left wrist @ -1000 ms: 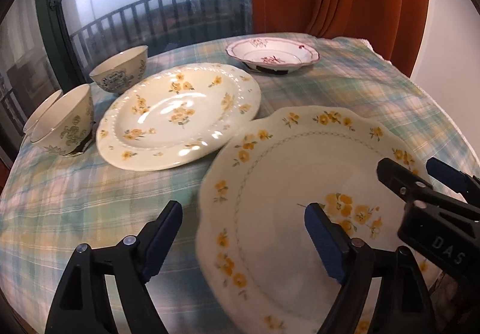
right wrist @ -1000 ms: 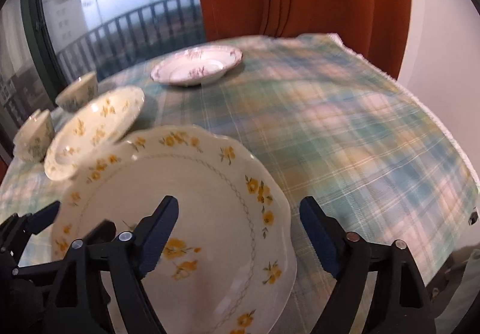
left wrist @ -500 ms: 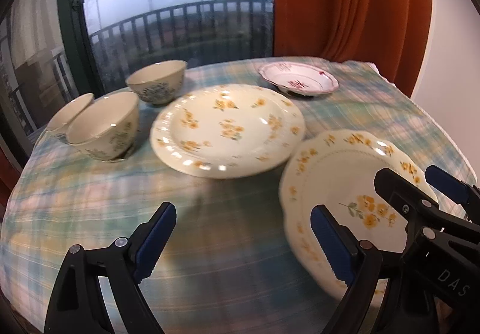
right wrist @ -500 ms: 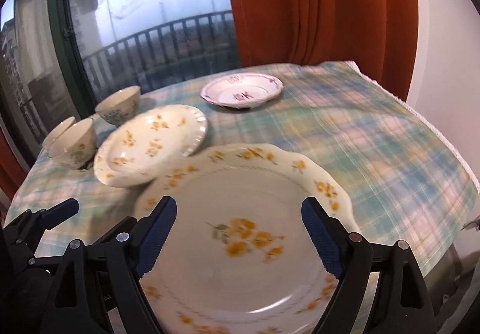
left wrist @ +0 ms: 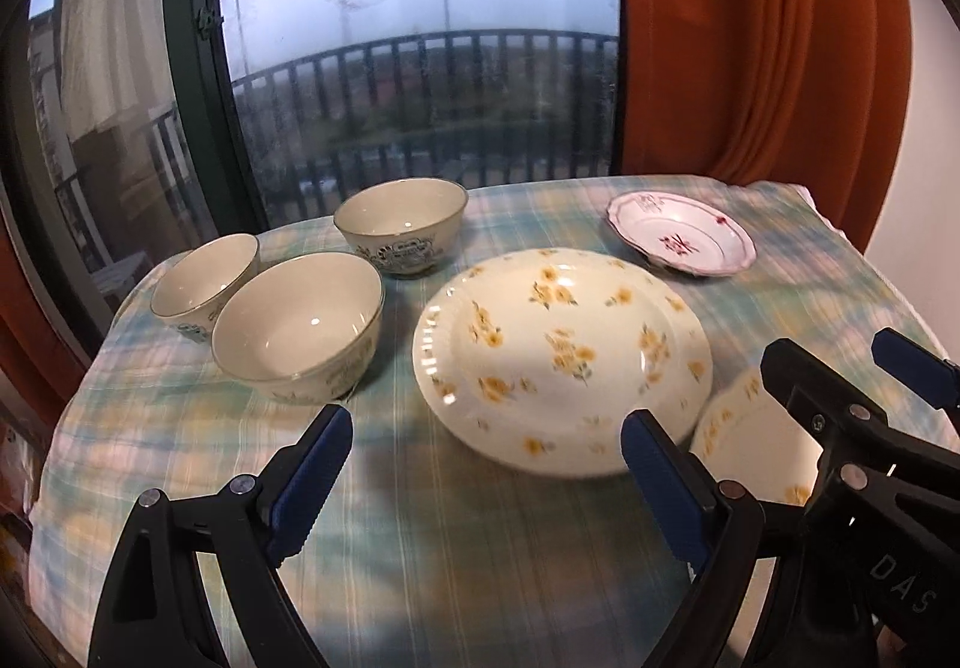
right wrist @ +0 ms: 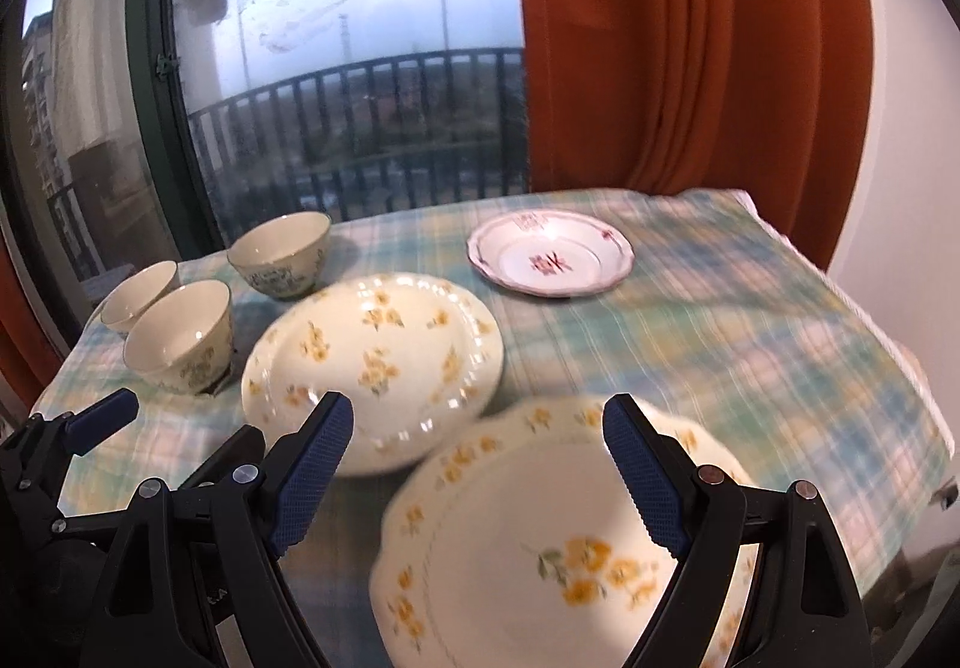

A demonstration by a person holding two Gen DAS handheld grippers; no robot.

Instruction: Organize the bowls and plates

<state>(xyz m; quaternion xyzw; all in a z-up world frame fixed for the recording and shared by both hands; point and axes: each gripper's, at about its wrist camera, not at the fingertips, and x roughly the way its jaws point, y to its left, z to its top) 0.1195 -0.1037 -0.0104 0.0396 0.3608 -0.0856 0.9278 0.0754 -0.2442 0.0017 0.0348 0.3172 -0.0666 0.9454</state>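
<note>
Both grippers, left [left wrist: 486, 479] and right [right wrist: 477, 479], have withdrawn with jaws spread, empty; the scalloped yellow-flowered ceramic plate [right wrist: 558, 548] lies released, unstacked.

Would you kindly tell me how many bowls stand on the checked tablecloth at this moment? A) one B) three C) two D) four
B: the left wrist view shows three bowls grouped at the table's far left: a large near bowl, a smaller bowl beside it, and a patterned bowl nearer the window; the other pieces on the tablecloth are plates.
</note>
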